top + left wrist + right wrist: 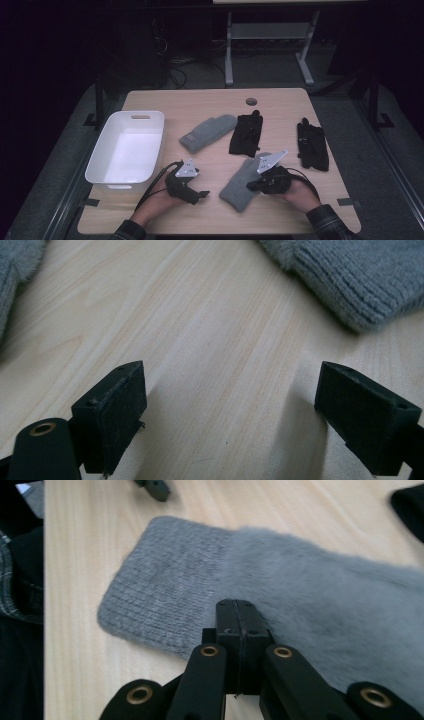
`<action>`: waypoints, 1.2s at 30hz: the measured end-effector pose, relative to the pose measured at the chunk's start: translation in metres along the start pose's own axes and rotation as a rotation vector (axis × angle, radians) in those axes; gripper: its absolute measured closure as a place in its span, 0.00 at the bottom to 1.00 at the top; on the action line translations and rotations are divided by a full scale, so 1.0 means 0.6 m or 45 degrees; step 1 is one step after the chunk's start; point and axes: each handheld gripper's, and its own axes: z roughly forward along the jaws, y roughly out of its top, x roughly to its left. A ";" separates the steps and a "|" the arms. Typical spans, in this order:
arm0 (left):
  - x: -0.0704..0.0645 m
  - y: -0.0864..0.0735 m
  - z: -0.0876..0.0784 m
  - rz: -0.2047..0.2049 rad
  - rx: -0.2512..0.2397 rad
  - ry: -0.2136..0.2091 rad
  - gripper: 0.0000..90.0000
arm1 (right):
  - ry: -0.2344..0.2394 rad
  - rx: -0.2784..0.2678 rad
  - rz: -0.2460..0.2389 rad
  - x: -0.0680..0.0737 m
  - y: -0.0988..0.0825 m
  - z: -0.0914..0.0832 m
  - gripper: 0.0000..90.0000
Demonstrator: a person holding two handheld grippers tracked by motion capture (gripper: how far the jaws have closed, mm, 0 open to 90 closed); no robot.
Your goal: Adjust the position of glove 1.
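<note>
On the near half of the pale wooden table lies a grey knitted mitten with a ribbed cuff, slanting toward the person, and the right gripper sits just over its fuzzy body with its jaws pressed flat together, nothing visibly pinched between them; the right gripper view shows the closed black jaws above the grey pile, the cuff toward the table's near edge; the left gripper rests low on the bare wood just beside the mitten's cuff, jaws spread wide and empty; a second grey mitten, two black gloves and a white plastic bin lie beyond; the work in hand looks like gathering this mitten, probably for the bin; the next move calls for the right jaws to part and bite fabric; both forearms come in low from the near edge.
</note>
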 end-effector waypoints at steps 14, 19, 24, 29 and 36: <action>0.000 0.000 0.000 0.000 -0.003 -0.002 0.14 | 0.023 -0.038 -0.057 0.024 0.009 0.000 1.00; -0.001 0.000 0.000 -0.004 -0.002 -0.002 0.14 | -0.068 -0.109 0.018 0.009 -0.011 -0.038 0.97; 0.000 -0.001 0.000 -0.003 -0.006 -0.002 0.14 | -0.223 -0.142 0.098 -0.009 -0.052 -0.074 0.76; 0.000 -0.001 0.000 -0.003 -0.006 -0.002 0.14 | -0.348 -0.191 0.176 -0.022 -0.098 -0.106 0.58; 0.000 -0.001 0.000 -0.012 -0.002 -0.001 0.14 | -0.469 -0.187 0.270 -0.036 -0.149 -0.115 0.28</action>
